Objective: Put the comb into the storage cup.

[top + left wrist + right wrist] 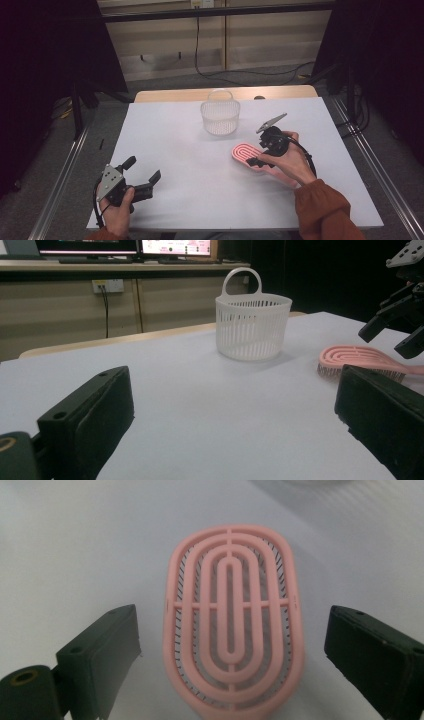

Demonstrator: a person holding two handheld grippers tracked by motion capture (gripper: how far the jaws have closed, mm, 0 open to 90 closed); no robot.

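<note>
Two tools over white desk [190, 165] in high view: left tool [146, 176] at lower left, jaws apart, holding nothing; right tool [256, 156] right of centre, above pink brush [243, 152]. White basket [220, 116] upper centre, apart from brush.

Left gripper view: own jaws spread wide at bottom corners; basket [253, 326] centre-top; brush [357, 358] flat on desk at right, right tool [395, 335] above it.

Right gripper view: jaws open, one either side of brush head [232, 625], not touching.
</note>
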